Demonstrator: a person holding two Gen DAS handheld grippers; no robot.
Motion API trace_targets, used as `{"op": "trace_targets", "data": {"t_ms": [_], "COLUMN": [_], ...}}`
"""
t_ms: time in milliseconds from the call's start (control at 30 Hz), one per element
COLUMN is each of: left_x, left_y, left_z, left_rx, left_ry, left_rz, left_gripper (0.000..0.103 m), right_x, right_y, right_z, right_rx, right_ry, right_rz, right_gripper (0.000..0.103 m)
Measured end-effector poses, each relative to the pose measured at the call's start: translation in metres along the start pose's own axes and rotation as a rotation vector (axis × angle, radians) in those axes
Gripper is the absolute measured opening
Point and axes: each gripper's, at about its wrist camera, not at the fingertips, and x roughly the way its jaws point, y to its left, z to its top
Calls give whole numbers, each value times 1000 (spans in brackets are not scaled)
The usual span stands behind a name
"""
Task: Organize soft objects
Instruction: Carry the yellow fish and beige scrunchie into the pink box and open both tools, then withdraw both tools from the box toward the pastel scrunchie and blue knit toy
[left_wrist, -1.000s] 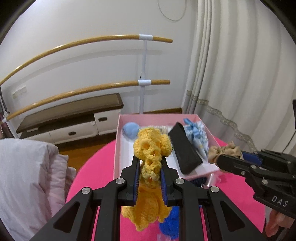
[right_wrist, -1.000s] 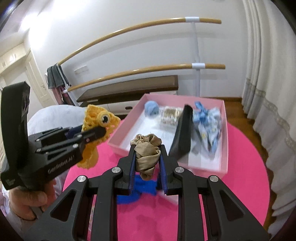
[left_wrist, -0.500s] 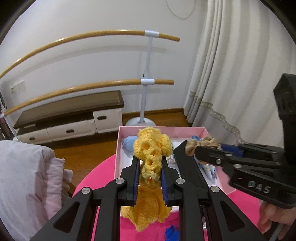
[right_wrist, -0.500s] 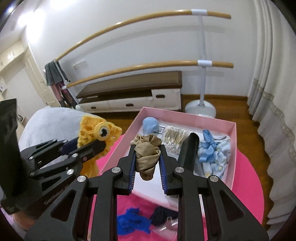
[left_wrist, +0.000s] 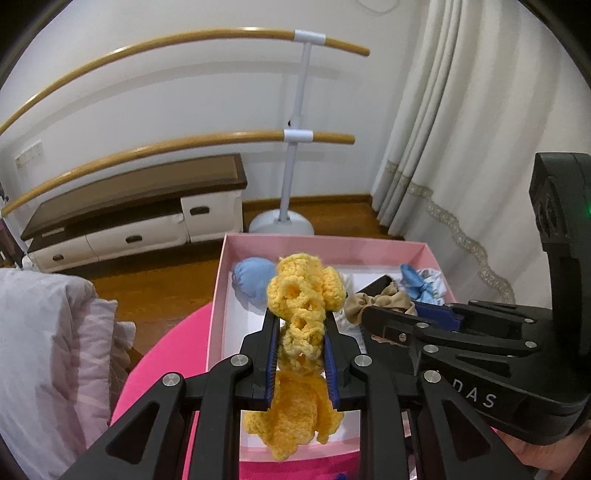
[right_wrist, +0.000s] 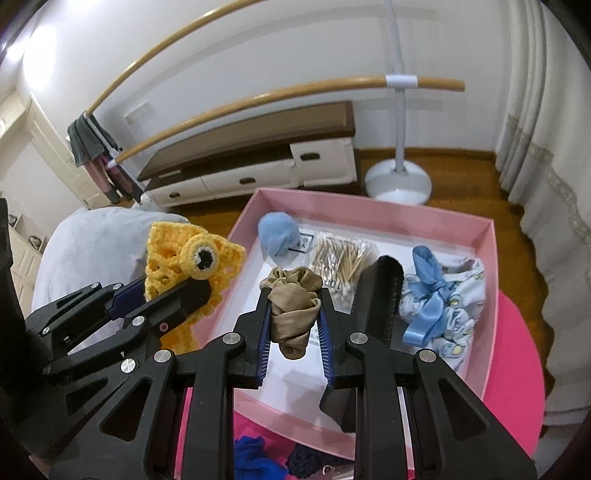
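Note:
My left gripper (left_wrist: 299, 317) holds a yellow crochet toy (left_wrist: 301, 291) above the left part of the open pink box (left_wrist: 314, 240); its jaws are opening while the pads still touch the toy. Over the box's middle, my right gripper (right_wrist: 293, 295) is shut on a beige scrunchie (right_wrist: 291, 306). The two grippers hang side by side, the left gripper (right_wrist: 170, 291) at the box's left wall. Inside the box lie a light blue pompom (right_wrist: 277, 232), a pack of cotton swabs (right_wrist: 343, 254), a black case (right_wrist: 376, 295) and a blue-ribboned baby cloth (right_wrist: 443, 306).
The box sits on a round pink table (right_wrist: 517, 369). A bright blue knit item (right_wrist: 255, 458) and a navy one (right_wrist: 310, 461) lie on the table in front of the box. White bedding (left_wrist: 48, 350) is at the left; a barre stand (right_wrist: 399, 184) and curtain stand beyond.
Both grippers have travelled forward with their loads, from the table in front of the box to above its inside. The right gripper has drawn close beside the left.

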Motion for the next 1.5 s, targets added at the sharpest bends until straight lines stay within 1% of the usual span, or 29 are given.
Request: {"op": "trace_targets", "data": {"t_ms": [200, 267, 333, 367, 400, 433, 467, 500, 533, 567, 600, 633, 667, 700, 733, 767, 800, 967, 1167, 1367, 1500], "left_x": [29, 38, 45, 47, 49, 49, 49, 47, 45, 43, 38, 32, 28, 23, 18, 12, 6, -37, -87, -123, -137], "left_y": [-7, -8, -7, -7, -6, -5, -2, 1, 5, 8, 12, 17, 20, 22, 24, 25, 25, 18, 2, -12, -17], "left_z": [4, 8, 11, 13, 14, 16, 16, 17, 18, 19, 19, 18, 18, 19, 19, 17, 17, -7, -35, -67, -89], "left_rx": [-18, -15, -14, -14, -14, -19, -25, -32, -42, -51, -63, -73, -79, -81, -77, -72, -67, -31, 8, 45, 57], "left_ry": [46, 63, 75, 77, 78, 76, 70, 63, 56, 47, 31, 13, 1, -12, -25, -34, -43, -114, -197, -250, -270], "left_rz": [14, 16, 21, 24, 26, 28, 33, 40, 51, 58, 60, 54, 51, 53, 62, 66, 70, 87, 88, 79, 83], "left_gripper": [20, 24, 32, 34, 39, 46, 51, 63, 75, 80, 88, 96, 100, 103, 103, 103, 103, 103, 103, 103, 103], "right_x": [21, 23, 23, 24, 24, 24, 23, 22, 21, 19, 16, 14, 11, 7, 5, 1, -3, -28, -70, -127, -152], "right_y": [-14, -17, -19, -21, -22, -23, -24, -25, -28, -31, -35, -37, -40, -41, -41, -41, -39, -33, -14, -3, 1], "right_z": [-1, -1, -1, -1, -1, -1, -1, -1, -1, -1, -1, -2, -1, -2, -2, -2, -2, -6, -20, -52, -79], "right_rx": [41, 49, 61, 65, 71, 74, 78, 87, 98, 114, 136, 149, 162, 169, 171, 168, 166, 186, 144, 128, 123], "right_ry": [50, 57, 58, 59, 61, 62, 60, 56, 51, 45, 38, 33, 25, 14, 7, -3, -20, -96, -183, -309, -358], "right_rz": [10, 14, 13, 10, 8, 7, 4, 0, -4, -1, 2, 2, 3, 11, 15, 11, 11, 19, 11, -22, -45], "right_gripper": [22, 22, 26, 27, 27, 28, 29, 32, 36, 39, 51, 66, 74, 87, 95, 98, 103, 103, 103, 103, 103]}}
